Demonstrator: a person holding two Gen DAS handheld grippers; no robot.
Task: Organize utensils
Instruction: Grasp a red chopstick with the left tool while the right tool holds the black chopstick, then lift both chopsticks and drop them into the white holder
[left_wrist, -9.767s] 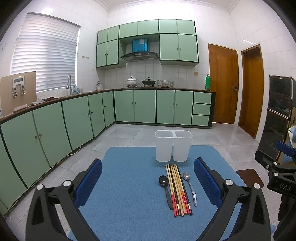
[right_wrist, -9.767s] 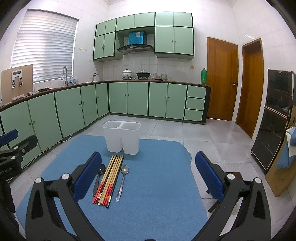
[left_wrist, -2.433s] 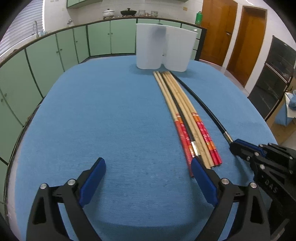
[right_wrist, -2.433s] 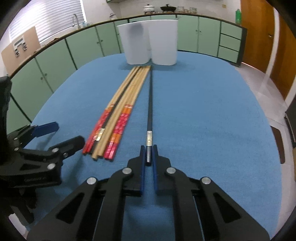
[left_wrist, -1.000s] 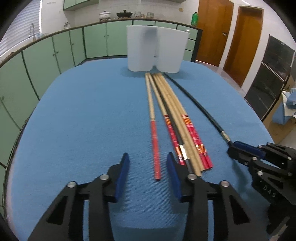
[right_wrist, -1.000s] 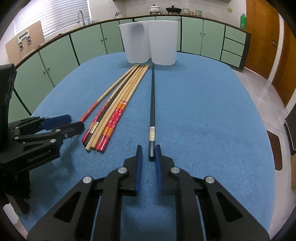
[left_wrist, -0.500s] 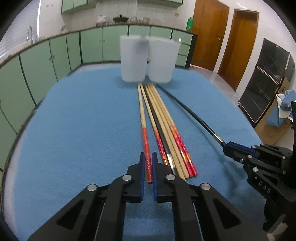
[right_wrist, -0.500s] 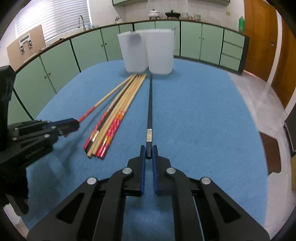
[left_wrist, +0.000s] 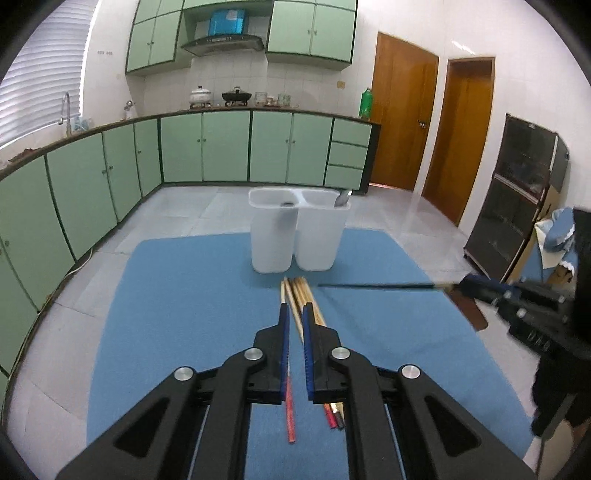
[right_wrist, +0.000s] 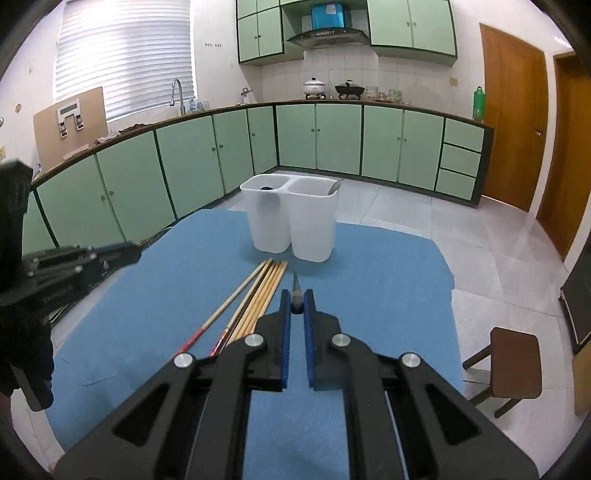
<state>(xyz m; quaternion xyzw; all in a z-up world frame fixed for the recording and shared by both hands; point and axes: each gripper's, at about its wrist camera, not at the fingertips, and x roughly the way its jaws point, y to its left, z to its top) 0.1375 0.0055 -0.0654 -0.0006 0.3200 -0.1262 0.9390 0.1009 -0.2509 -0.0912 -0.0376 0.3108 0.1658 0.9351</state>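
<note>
Green cabinets are seen lining the kitchen walls behind a table covered by a blue mat (left_wrist: 177, 295), on which a white two-compartment holder (left_wrist: 299, 236) is stood at the far end. A dark spoon (right_wrist: 266, 187) is seen in the holder's left compartment and a metal spoon (left_wrist: 342, 198) is leaned in its right one. The left gripper (left_wrist: 294, 315) is clenched on a red-ended chopstick (left_wrist: 290, 417), which is gripped partway along its length, so that its red end hangs free below the pads and its pale tip shows above them. The right gripper (right_wrist: 296, 301) is clenched on the butt end of a black chopstick (left_wrist: 373, 285), which is held clear of the mat and pointed toward the holder. The remaining chopsticks (right_wrist: 264, 291) are laid side by side on the mat, just in front of the holder. A wooden stool (right_wrist: 511, 363) is seen on the tiled floor beside the table.
</note>
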